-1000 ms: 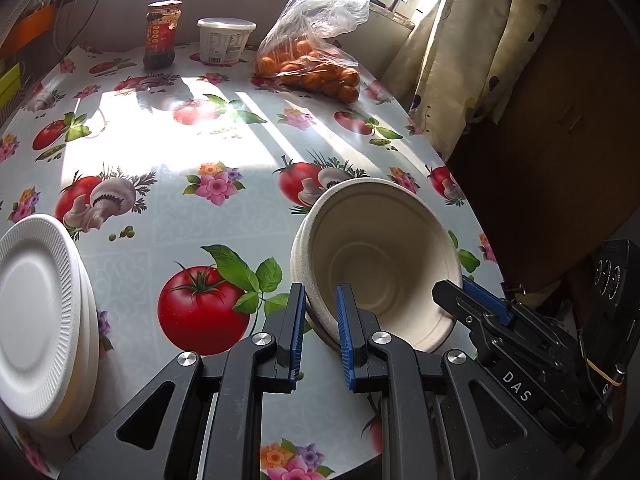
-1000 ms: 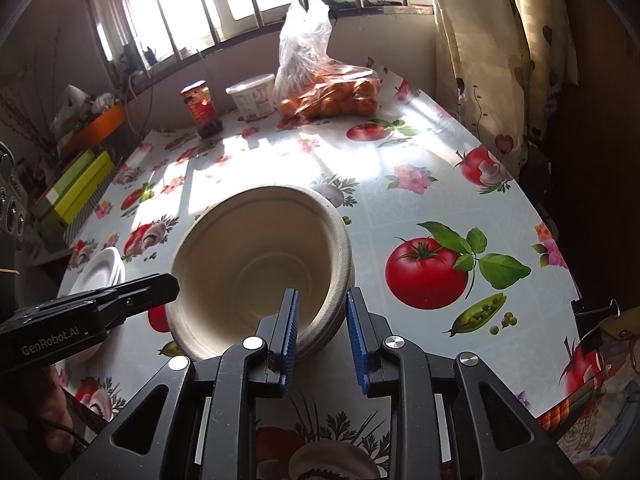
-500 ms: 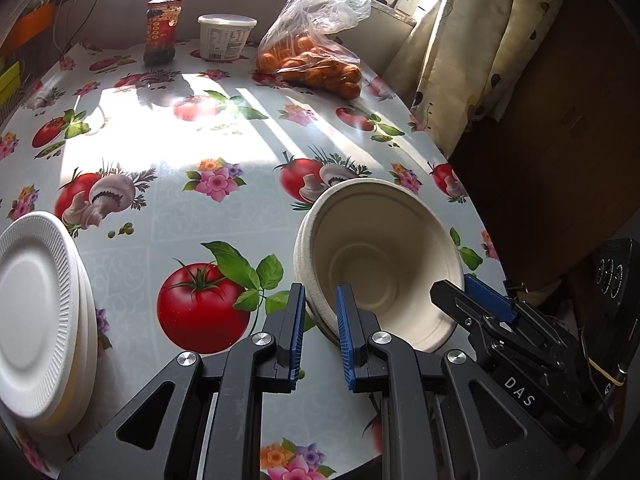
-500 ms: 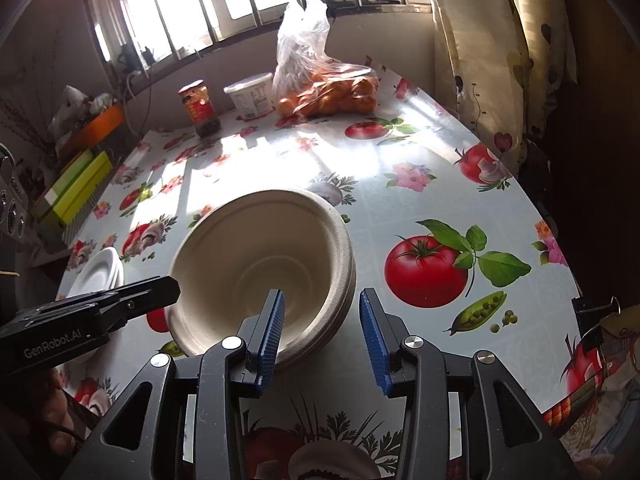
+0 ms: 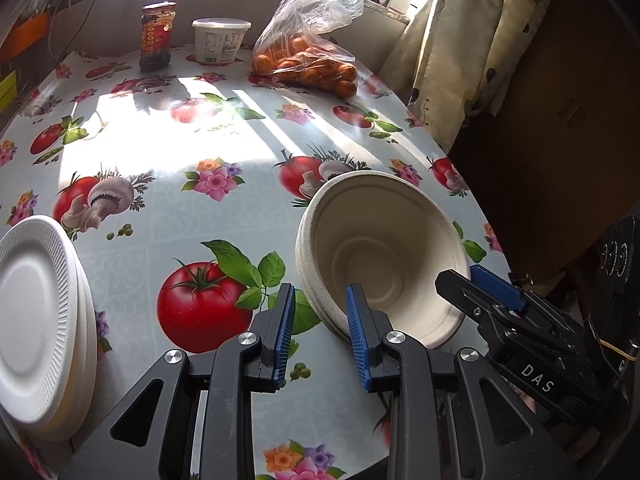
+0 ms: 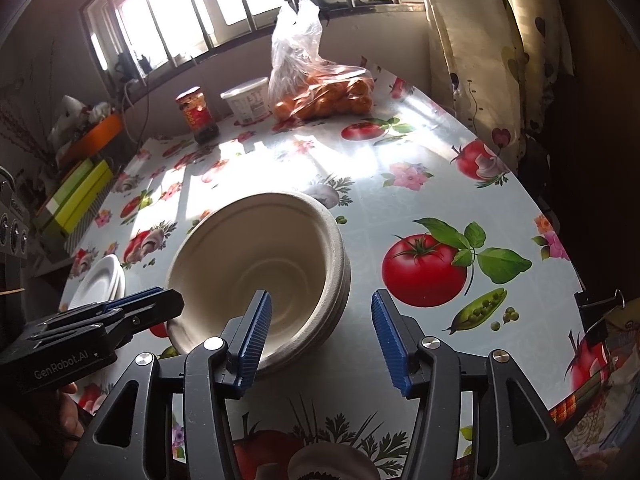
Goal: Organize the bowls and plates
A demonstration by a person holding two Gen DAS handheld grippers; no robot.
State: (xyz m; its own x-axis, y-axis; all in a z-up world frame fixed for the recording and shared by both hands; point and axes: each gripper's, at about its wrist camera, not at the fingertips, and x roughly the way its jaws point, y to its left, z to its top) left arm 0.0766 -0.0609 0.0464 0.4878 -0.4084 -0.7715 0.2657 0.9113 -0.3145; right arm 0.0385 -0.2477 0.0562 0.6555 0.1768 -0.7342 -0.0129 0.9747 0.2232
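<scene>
**Two grippers let go of nested bowls**

Several pulp bowls (image 5: 384, 256), count unclear, are seen nested on the tabletop (image 5: 168, 168) at centre right. Jaws of the left gripper (image 5: 320, 334) and right gripper (image 6: 320, 336) have just been opening, the rim loosely between them, unpressed. Light, stiff, crushable ware is judged best gripped at the rim. About three foam plates (image 5: 36, 320) are stacked at left.

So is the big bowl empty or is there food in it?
Empty. The top bowl of the stack shows a bare, clean inside down to its round bottom in both views.
</scene>
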